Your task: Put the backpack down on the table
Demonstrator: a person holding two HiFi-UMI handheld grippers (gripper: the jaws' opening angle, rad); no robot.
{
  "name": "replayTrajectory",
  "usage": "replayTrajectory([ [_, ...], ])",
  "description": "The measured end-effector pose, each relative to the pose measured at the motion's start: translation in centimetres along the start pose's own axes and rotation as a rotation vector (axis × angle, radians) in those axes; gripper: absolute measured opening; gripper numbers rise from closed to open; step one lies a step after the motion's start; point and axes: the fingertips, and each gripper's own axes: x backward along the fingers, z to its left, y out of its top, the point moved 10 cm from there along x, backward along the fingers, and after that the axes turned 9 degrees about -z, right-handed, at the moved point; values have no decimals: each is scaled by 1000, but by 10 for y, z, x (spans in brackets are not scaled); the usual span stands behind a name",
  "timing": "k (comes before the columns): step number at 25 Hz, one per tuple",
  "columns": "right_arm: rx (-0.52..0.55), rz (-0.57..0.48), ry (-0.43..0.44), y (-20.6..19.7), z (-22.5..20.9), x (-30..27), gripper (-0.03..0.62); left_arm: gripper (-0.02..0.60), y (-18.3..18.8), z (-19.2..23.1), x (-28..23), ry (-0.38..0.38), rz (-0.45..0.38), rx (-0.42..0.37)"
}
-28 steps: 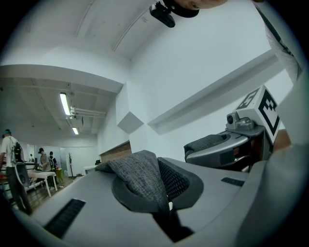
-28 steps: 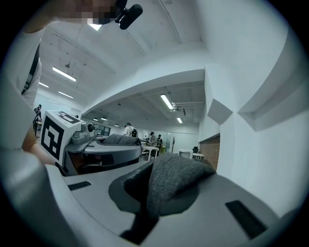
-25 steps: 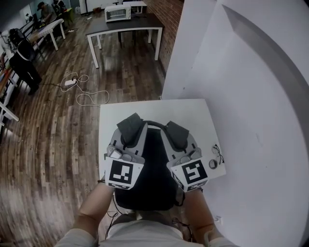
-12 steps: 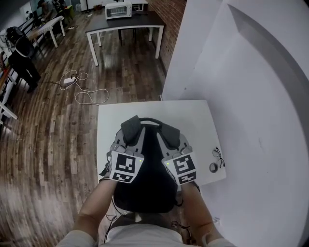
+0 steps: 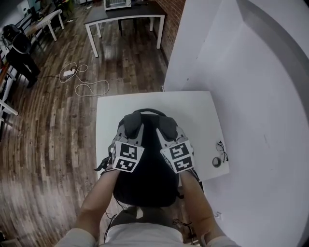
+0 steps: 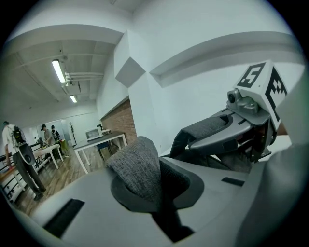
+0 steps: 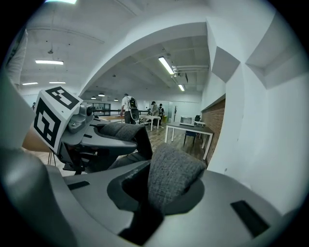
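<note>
A black backpack [image 5: 147, 166] with grey shoulder straps hangs over the near edge of a small white table [image 5: 193, 111] in the head view. My left gripper [image 5: 131, 123] is shut on the left strap [image 6: 137, 166], which bulges out past its closed jaws. My right gripper [image 5: 165, 126] is shut on the right strap [image 7: 171, 176] in the same way. The two grippers sit side by side, a short gap apart, above the pack's top handle [image 5: 147, 112]. In the left gripper view I see the right gripper [image 6: 212, 135] holding its strap.
Glasses [image 5: 221, 147] and a small round object [image 5: 216, 162] lie at the table's right edge. A white wall [image 5: 251, 96] stands to the right. Wooden floor with a cable and power strip [image 5: 72, 77] lies beyond; a dark table [image 5: 123, 14] stands further back. People are at the far left.
Both grippers have sunk toward the table with the straps in them and drawn closer together. The backpack has come lower over the tabletop.
</note>
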Motion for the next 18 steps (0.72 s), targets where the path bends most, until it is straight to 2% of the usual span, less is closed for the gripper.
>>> replayTrajectory([
  [6, -11, 104, 17, -25, -4, -17, 67, 38, -27, -5, -10, -31, 95, 21],
  [10, -22, 161, 22, -41, -7, -21, 142, 59, -39, -7, -12, -31, 120, 35],
  [14, -44, 201, 22, -53, -10, -18, 209, 108, -44, -8, -14, -37, 114, 46],
  [18, -65, 215, 17, -61, -9, -8, 239, 201, -50, -10, -11, -68, 117, 60],
])
